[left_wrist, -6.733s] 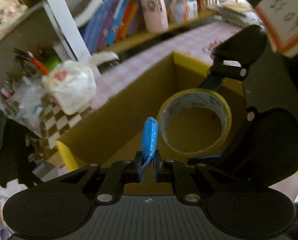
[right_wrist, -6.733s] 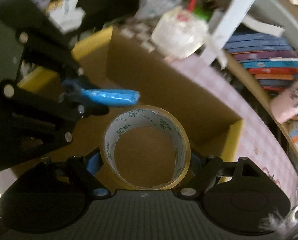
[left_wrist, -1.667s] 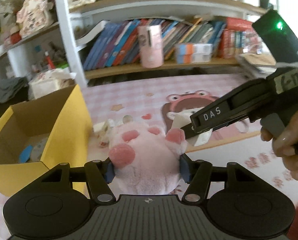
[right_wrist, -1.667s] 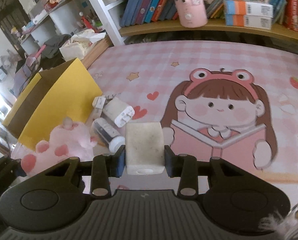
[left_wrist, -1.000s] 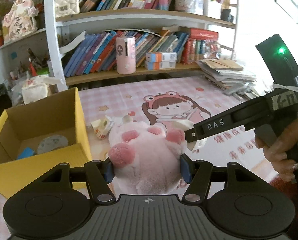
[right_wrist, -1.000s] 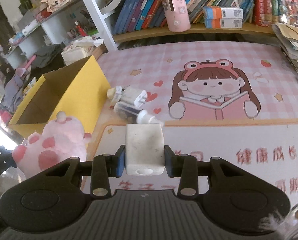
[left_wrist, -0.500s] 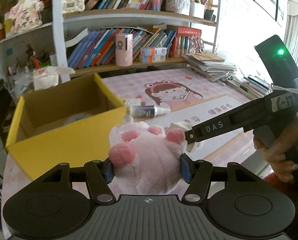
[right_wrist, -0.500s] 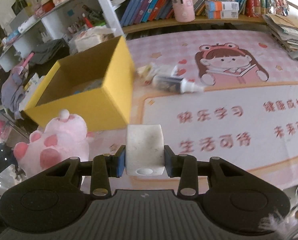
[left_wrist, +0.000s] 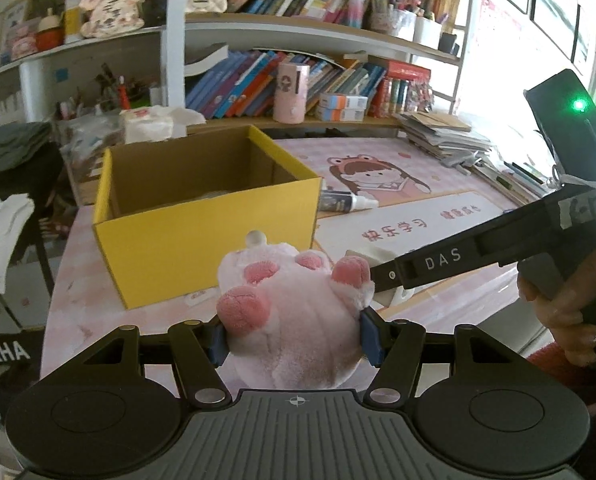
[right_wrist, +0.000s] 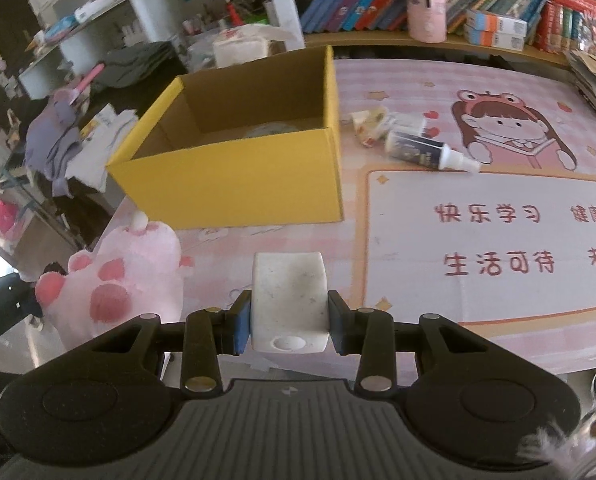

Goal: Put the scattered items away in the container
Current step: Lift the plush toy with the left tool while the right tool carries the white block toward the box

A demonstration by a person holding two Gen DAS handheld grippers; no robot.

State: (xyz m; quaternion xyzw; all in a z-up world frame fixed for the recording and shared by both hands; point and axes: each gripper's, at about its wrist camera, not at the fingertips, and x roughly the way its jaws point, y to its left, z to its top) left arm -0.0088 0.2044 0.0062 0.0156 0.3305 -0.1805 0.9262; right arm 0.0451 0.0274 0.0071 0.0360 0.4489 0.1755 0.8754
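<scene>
My left gripper (left_wrist: 293, 338) is shut on a pink plush toy (left_wrist: 293, 320), its paws pointing up, held in front of the yellow cardboard box (left_wrist: 217, 240). The plush toy (right_wrist: 125, 280) also shows at lower left in the right wrist view. My right gripper (right_wrist: 287, 322) is shut on a white block (right_wrist: 287, 300), held above the pink mat just in front of the open box (right_wrist: 237, 176). A tape roll lies dimly visible inside the box. The right gripper's black body (left_wrist: 478, 252) reaches in beside the plush toy, held by a hand (left_wrist: 566, 312).
A small spray bottle (right_wrist: 426, 148) and a crumpled wrapper (right_wrist: 368, 124) lie on the pink cartoon mat (right_wrist: 498, 240) right of the box. Bookshelves (left_wrist: 298, 76) run behind the table. Stacked papers (left_wrist: 442, 132) sit at far right. Clothes (right_wrist: 57, 128) hang off the table's left.
Both grippers have swung back and leftwards with their loads still gripped. The box now stands straight ahead, showing its front wall, and the bottle has slid to the right of both views.
</scene>
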